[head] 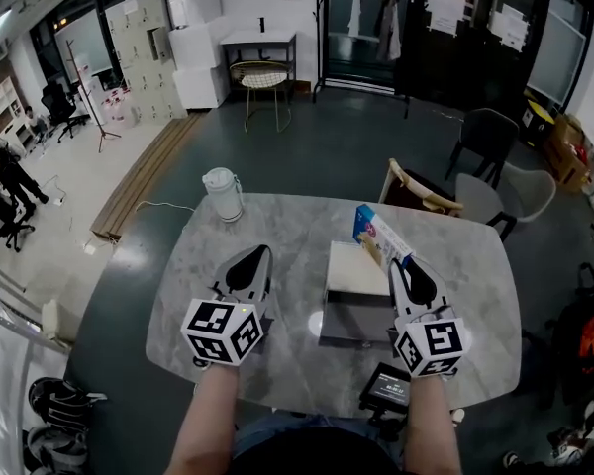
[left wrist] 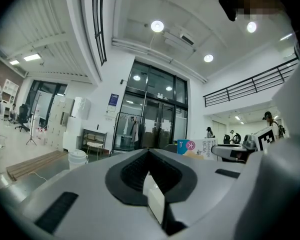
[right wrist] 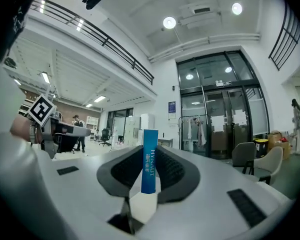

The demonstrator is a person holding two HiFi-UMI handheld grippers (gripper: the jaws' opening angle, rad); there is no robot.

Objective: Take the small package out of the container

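My right gripper (head: 397,262) is shut on a small blue-and-white package (head: 379,232), held up on edge above the table. In the right gripper view the package's blue narrow side (right wrist: 149,160) stands upright between the jaws of that gripper (right wrist: 150,151). Just left of it and below lies the flat grey container (head: 357,317), with a pale square panel at its far half. My left gripper (head: 252,257) hovers over the table's left half, shut with nothing in it. The left gripper view shows its closed jaws (left wrist: 149,152), with the package (left wrist: 192,147) off to the right.
A white lidded jug (head: 224,194) stands at the far left of the grey marble table (head: 287,236). A small dark device with a screen (head: 386,388) sits at the near edge. Chairs (head: 417,190) stand behind the table's far side.
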